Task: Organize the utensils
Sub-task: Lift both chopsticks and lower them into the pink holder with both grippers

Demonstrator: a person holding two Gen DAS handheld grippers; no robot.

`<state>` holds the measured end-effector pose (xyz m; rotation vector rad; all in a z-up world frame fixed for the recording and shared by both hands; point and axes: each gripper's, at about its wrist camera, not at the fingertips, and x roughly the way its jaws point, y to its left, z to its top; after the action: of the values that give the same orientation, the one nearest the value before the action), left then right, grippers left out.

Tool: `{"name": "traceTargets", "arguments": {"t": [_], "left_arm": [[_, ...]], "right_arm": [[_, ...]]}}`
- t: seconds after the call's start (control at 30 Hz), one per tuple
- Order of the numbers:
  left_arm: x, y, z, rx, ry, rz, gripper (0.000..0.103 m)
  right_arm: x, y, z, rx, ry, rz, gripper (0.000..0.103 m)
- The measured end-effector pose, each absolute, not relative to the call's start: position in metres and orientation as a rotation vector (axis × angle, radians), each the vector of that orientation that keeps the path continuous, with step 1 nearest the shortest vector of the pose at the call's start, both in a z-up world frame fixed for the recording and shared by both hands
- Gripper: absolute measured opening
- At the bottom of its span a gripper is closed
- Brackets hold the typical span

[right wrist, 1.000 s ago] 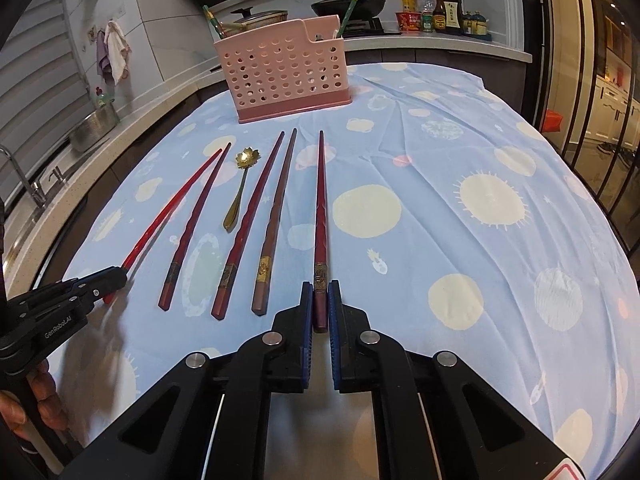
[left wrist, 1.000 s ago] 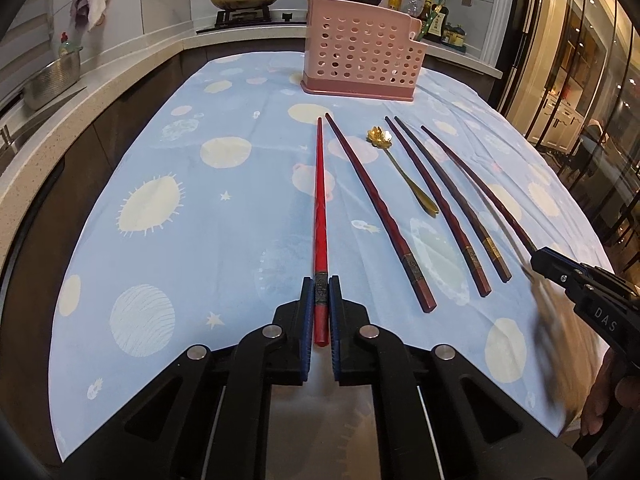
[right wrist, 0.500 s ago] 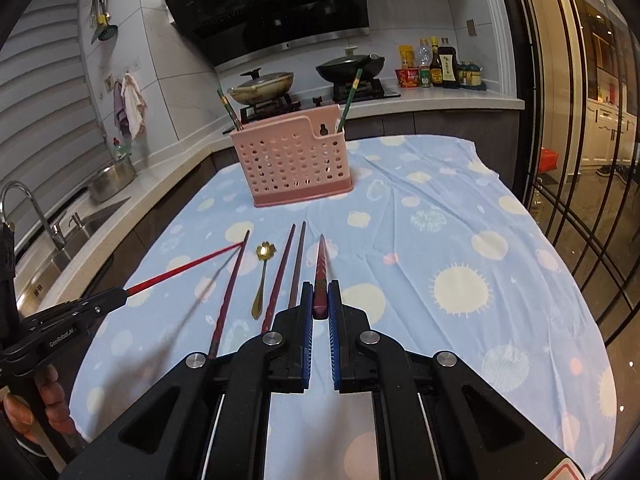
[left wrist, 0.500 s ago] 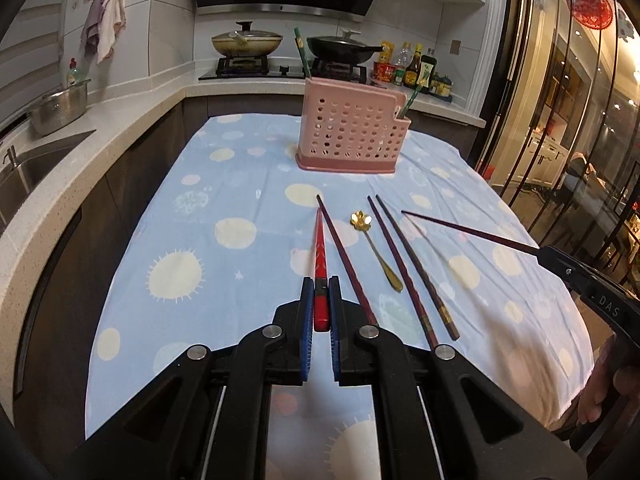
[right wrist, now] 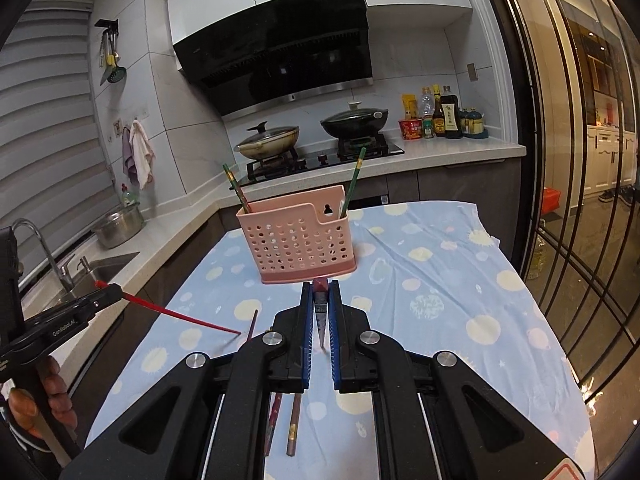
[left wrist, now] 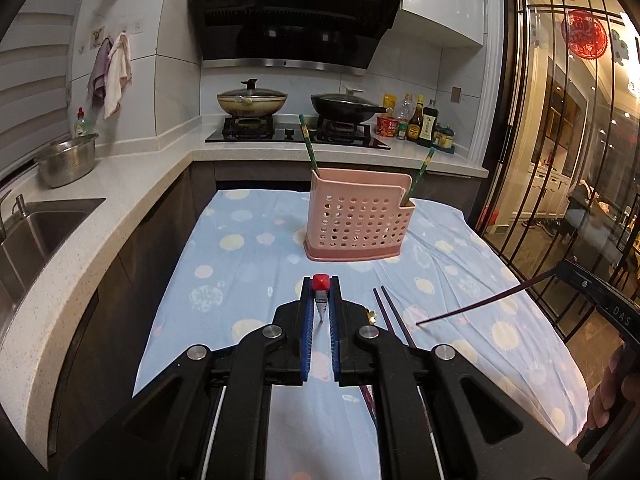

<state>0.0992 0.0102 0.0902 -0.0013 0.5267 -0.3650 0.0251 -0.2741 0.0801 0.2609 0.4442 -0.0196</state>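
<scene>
My left gripper is shut on a red chopstick, held end-on with its tip pointing down; it also shows in the right wrist view. My right gripper is shut on a dark maroon chopstick, which also shows in the left wrist view. Both are lifted above the blue dotted tablecloth. The pink perforated utensil basket stands ahead, holding two green chopsticks. More dark chopsticks and a gold spoon, mostly hidden, lie on the cloth.
A counter with a sink and a steel bowl runs along the left. A stove with two pans and sauce bottles stand behind the table. A glass partition with black bars is on the right.
Both grippers have lifted their chopsticks off the cloth and tilted them up steeply, so each now points tip down. The view rose from the table to the basket and stove.
</scene>
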Motion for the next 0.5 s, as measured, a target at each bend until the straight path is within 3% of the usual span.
{"name": "traceTargets", "arguments": {"t": [0.5], "left_arm": [[0.144, -0.012, 0.139, 0.011, 0.429, -0.377, 0.007]], "right_arm": [[0.08, -0.287, 0.128, 0.251, 0.361, 0.008, 0.007]]}}
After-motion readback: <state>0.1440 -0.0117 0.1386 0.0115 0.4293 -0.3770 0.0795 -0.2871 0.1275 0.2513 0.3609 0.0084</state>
